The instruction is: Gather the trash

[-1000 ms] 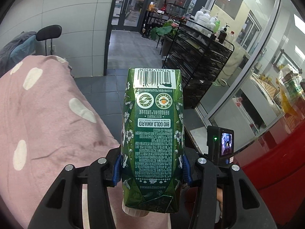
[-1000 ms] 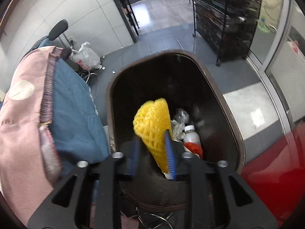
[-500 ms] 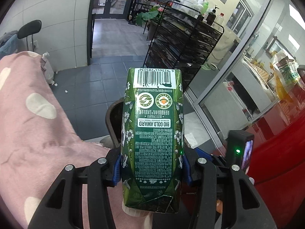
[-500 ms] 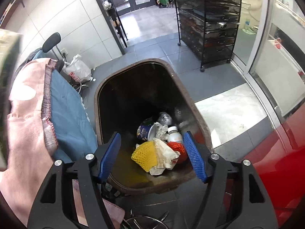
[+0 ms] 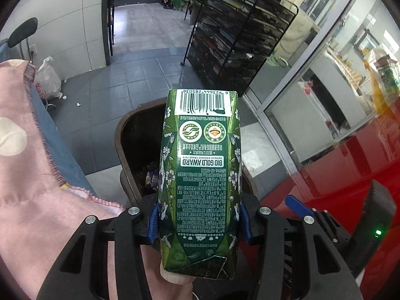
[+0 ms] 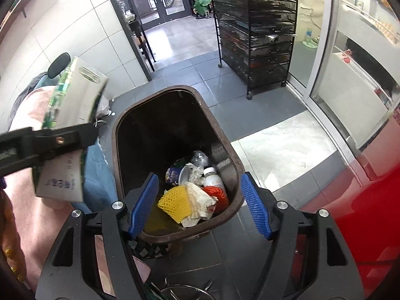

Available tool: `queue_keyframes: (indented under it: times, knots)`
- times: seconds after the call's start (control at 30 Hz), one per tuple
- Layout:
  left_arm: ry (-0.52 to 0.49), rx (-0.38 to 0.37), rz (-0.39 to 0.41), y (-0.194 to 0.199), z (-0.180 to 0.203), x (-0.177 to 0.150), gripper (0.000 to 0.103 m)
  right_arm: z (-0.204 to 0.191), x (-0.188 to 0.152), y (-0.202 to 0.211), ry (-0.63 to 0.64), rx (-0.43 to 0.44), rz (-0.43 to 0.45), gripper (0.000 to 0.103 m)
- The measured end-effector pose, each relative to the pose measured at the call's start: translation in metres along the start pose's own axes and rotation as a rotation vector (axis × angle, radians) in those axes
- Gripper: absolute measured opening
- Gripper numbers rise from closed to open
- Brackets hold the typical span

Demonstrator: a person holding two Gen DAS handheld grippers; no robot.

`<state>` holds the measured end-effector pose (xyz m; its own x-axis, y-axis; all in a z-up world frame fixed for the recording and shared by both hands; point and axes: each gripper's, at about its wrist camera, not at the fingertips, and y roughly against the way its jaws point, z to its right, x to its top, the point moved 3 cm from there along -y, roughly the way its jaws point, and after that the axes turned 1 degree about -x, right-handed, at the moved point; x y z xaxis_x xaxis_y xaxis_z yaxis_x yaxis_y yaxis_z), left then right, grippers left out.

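My left gripper (image 5: 198, 221) is shut on a green drink carton (image 5: 201, 175), held upright over the near rim of a brown trash bin (image 5: 120, 135). In the right wrist view that carton (image 6: 67, 135) and the left gripper's finger (image 6: 50, 142) enter from the left, beside the bin (image 6: 115, 137). My right gripper (image 6: 198, 206) stands open above the bin's near end, nothing between its blue pads (image 6: 143, 205). In the bin lie a yellow foam net (image 6: 175, 202), crumpled paper (image 6: 202, 202), a small bottle (image 6: 212, 178) and a cup (image 6: 173, 175).
A pink spotted cloth over blue fabric (image 5: 37, 175) lies left of the bin. A black wire rack (image 6: 257, 32) stands on the tiled floor behind it, with glass doors (image 6: 350, 62) to the right. A red surface (image 6: 370, 212) runs along the right. A white plastic bag (image 5: 47, 82) sits by the wall.
The right gripper opened and the yellow foam net dropped into the bin. The left gripper carried the carton down and over toward the bin, which now shows under it.
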<state>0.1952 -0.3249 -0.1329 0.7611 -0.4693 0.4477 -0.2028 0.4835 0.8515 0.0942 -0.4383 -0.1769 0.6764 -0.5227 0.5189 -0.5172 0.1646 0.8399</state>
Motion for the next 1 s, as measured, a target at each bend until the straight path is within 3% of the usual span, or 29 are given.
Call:
queue_keyframes:
  times: [0.3,0.33,0.4,0.5,0.57,0.67,0.7,1.0]
  knots:
    - [-0.056,0.006,-0.071,-0.025,0.002,-0.004,0.05,0.01,-0.004,0.002,-0.008,-0.047,0.004,0.069]
    - [-0.066,0.003,-0.071,-0.026,0.003,-0.003,0.053,0.012,-0.004,0.003,-0.012,-0.048,0.006,0.069]
    - [-0.073,-0.005,-0.064,-0.026,0.004,-0.003,0.072,0.014,-0.003,0.004,-0.023,-0.051,0.009,0.069]
    - [-0.073,-0.013,-0.038,-0.023,0.005,-0.003,0.08,0.017,-0.004,0.006,-0.027,-0.062,0.012,0.069]
    - [-0.085,-0.003,-0.028,-0.018,0.007,-0.003,0.08,0.017,-0.005,0.008,-0.03,-0.065,0.015,0.069]
    - [-0.107,0.007,0.025,-0.003,0.013,-0.003,0.08,0.016,-0.005,0.01,-0.024,-0.071,0.02,0.071]
    - [-0.117,0.008,0.051,0.006,0.015,-0.004,0.082,0.015,-0.004,0.01,-0.021,-0.074,0.025,0.076]
    - [-0.144,0.068,0.291,0.086,0.017,-0.018,0.097,0.001,0.01,0.036,0.005,-0.081,0.115,0.081]
